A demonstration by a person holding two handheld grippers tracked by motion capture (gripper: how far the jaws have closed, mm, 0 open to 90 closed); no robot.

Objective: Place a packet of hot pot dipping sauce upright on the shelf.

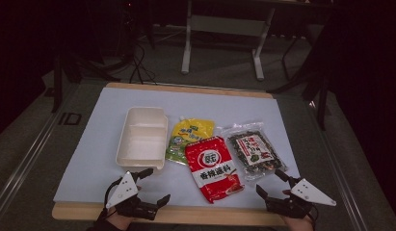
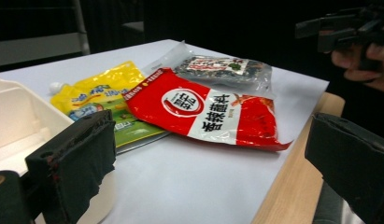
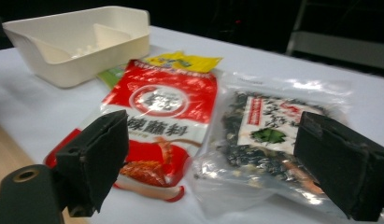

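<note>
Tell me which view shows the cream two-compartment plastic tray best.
The high view: the cream two-compartment plastic tray shows whole from above, divider and both empty compartments plain. The right gripper view shows it side-on and somewhat blurred; the left gripper view catches one cropped corner.

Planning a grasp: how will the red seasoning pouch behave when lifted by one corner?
The red pouch looks like thin, glossy film, so it will probably sag and may slip between pads. Its upper left corner overlaps the yellow pouch, so dragging it could nudge that one.
</note>
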